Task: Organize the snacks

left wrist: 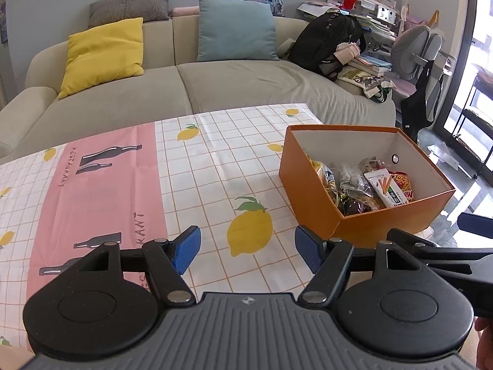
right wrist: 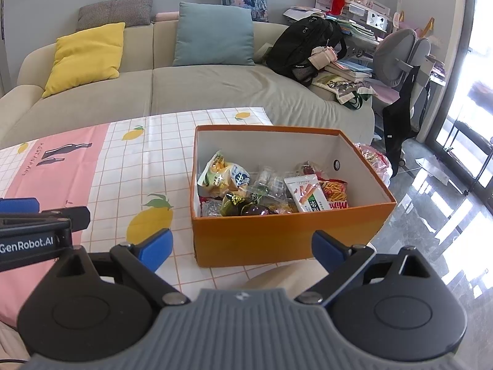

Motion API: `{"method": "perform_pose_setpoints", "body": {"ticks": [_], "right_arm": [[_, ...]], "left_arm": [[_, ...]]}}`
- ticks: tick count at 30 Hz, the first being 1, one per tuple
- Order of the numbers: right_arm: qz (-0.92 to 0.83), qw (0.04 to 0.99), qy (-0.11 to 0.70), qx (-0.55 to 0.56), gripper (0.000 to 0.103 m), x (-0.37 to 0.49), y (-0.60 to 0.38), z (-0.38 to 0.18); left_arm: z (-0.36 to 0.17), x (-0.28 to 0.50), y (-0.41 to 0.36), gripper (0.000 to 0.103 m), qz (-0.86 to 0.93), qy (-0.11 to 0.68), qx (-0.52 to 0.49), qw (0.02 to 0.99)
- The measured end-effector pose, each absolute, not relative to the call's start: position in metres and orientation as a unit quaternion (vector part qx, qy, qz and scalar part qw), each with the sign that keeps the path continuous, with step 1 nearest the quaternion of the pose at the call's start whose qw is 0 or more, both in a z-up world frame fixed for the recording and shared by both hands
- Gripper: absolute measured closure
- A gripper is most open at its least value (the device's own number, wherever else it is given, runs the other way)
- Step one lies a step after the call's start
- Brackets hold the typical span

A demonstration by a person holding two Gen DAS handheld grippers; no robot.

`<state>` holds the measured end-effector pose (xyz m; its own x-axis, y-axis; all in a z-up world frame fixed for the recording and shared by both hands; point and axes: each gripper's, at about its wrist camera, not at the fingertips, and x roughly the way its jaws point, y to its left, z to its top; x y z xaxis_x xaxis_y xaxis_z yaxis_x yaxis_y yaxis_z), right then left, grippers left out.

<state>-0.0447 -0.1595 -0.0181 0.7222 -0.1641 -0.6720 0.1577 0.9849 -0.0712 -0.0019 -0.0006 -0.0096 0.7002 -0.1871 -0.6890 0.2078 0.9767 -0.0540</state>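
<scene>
Orange box (right wrist: 277,234) | long axis runs left-right; both hand-held grippers (left wrist: 246,248) (right wrist: 242,248) wide, empty

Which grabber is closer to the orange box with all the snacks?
Probably the right gripper: the orange cardboard box of snack packets sits straight ahead between its open blue fingers. From the left gripper, also open and empty, the box lies off to the right.

My left gripper (left wrist: 246,251) and right gripper (right wrist: 242,248) share black linkages, blue ribbed pads, silver pivot screws, grey ridged bodies; white "GenRobot.AI" lettering at nine o'clock.
</scene>
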Motion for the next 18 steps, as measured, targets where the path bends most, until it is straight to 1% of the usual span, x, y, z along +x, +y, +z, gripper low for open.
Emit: {"method": "perform_pose_setpoints", "body": {"ticks": [18], "right_arm": [[-0.085,0.93,0.358,-0.009,0.009,-0.0452,-0.1557,-0.0154]], "left_arm": [[-0.0085,-0.003,-0.0001,0.021,-0.105,0.372,0.017,0.922]]}}
